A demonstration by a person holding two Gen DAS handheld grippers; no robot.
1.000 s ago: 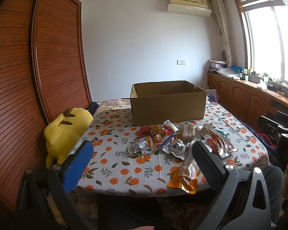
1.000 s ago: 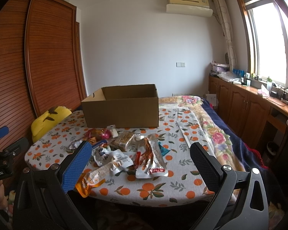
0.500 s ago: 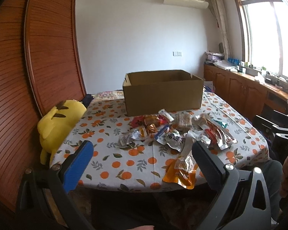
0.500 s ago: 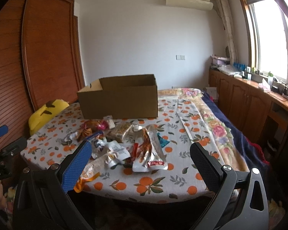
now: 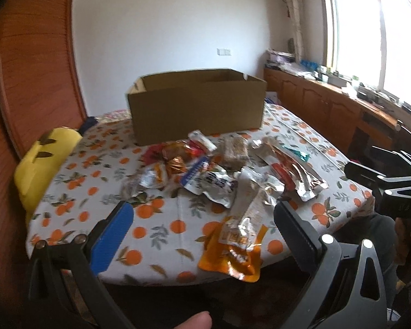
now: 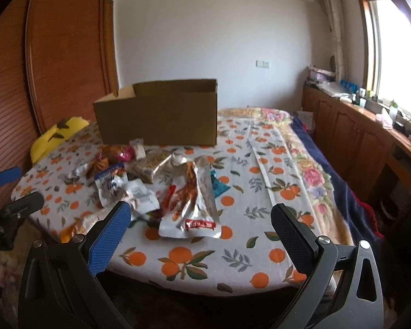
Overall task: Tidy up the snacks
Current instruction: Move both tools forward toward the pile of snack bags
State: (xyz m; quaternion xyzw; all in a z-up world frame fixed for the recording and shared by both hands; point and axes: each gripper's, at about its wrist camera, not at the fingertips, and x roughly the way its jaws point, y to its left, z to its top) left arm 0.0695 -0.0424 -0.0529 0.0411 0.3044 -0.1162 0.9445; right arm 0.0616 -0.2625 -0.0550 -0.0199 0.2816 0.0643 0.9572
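While both jaws stand spread and hold nothing, the left gripper point(image 5: 202, 219) and right gripper point(image 6: 200, 222) hover at the near edge of the orange-print tablecloth point(image 6: 260, 170). Snack packets point(image 5: 219, 170) lie heaped just before the open cardboard box point(image 5: 197, 104); an orange pouch point(image 5: 233, 249) lies nearest.

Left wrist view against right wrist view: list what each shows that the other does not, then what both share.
Only the left wrist view shows the whole orange pouch at the table's near edge. Only the right wrist view shows the floral blanket beside the tablecloth. Both show the cardboard box, the snack pile, the yellow plush and open, empty grippers: left gripper, right gripper.
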